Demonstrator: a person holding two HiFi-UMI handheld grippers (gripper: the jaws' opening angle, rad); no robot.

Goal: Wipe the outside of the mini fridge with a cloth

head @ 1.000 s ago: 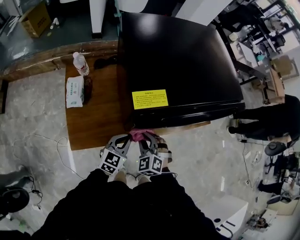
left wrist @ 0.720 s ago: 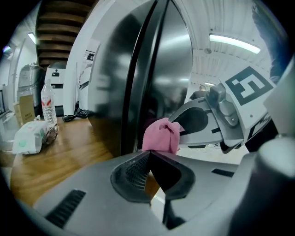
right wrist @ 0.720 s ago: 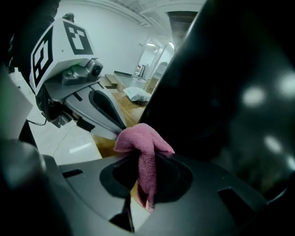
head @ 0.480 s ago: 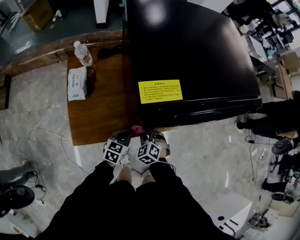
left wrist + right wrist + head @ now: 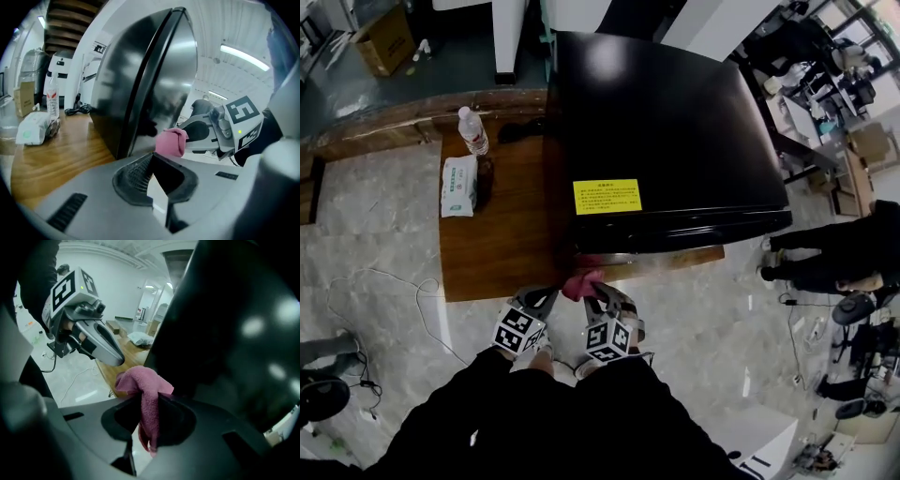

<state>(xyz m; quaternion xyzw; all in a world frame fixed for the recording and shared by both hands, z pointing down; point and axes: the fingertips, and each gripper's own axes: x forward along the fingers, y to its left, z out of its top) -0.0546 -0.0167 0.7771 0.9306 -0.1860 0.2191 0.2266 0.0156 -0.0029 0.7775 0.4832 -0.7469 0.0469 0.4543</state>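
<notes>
At 10 o'clock on the wooden worktop [image 5: 508, 246] stand a water bottle [image 5: 472, 129] and, just beside it, a tissue pack [image 5: 458, 185], both well apart from the work. The left gripper [image 5: 542, 300] hangs off the near worktop edge at about 7 o'clock. Its fingers [image 5: 135, 174] are clenched tip to tip with nothing between them, and they point past the fridge's near corner, touching nothing. Just to its right the pink cloth [image 5: 580, 284] is bunched at the lower near corner of the black mini fridge [image 5: 666, 122]. It sits close against the dark face, though whether it actually presses on it cannot be told. The right gripper [image 5: 602, 300] is clamped on that cloth: a fold is pinched between the fingers, the bunch bulges out ahead of the tips, and a tail hangs down behind. From those fingers the fridge lies at 12 to 1 o'clock, and its near face runs along the 9-to-3 line, with the yellow label [image 5: 607, 196] on top above it. The right gripper is plainly the nearer one, so the coming stroke looks like a push forward onto the face, then a sweep toward 3 o'clock along it
</notes>
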